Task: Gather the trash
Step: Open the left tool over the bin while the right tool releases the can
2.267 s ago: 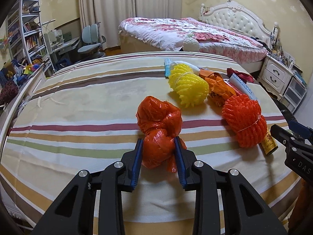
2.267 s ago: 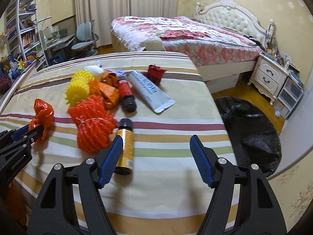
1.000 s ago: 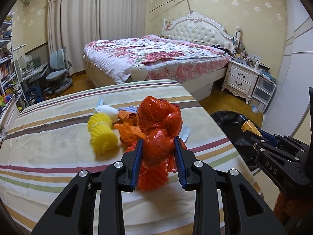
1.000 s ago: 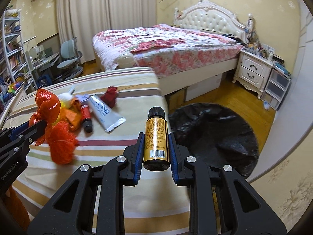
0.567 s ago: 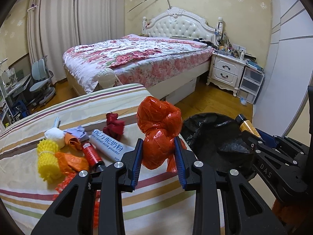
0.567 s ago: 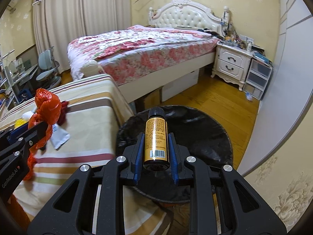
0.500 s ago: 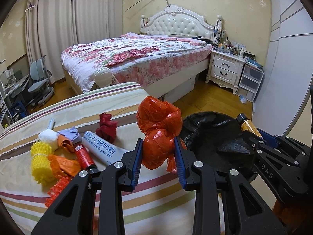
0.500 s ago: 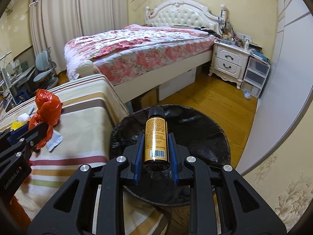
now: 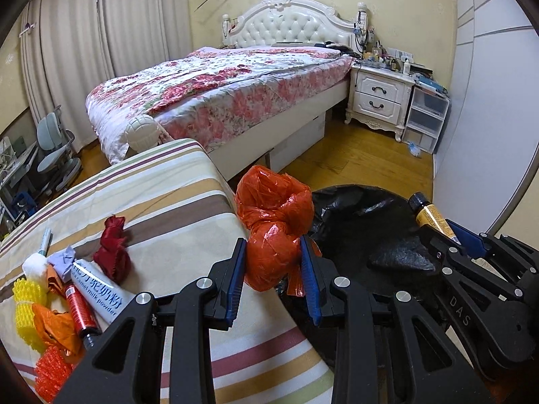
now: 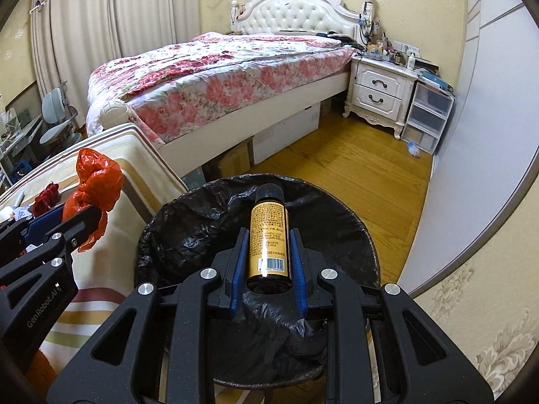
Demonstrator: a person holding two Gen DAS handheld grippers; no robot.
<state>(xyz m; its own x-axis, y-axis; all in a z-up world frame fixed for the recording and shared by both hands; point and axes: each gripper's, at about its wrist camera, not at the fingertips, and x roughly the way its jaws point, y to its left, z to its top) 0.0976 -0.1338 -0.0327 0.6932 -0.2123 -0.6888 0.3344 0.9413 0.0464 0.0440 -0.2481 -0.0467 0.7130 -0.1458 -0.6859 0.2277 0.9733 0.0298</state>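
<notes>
both loads are at the drop-off step: the right tool [image 10: 268, 267] pinches the brown bottle [image 10: 268, 237] at frame centre over the black-lined bin [image 10: 188, 235], the left tool [image 9: 273, 279] pinches the orange bag [image 9: 273, 225] at its rim, so each next spreads to release.

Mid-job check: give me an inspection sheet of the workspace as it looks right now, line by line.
Surface: striped tablecloth, bin beside its edge.
Job's things: orange bag bundle in left tongs; brown bottle in right tongs, in front of the black-lined bin.
Clutter: red wrapper, white tube, red bottle, yellow mesh, orange mesh on the cloth.
Grippers: both shut on their loads.
Cables: nothing seen.
Surroundings: bed, nightstand, wooden floor.
</notes>
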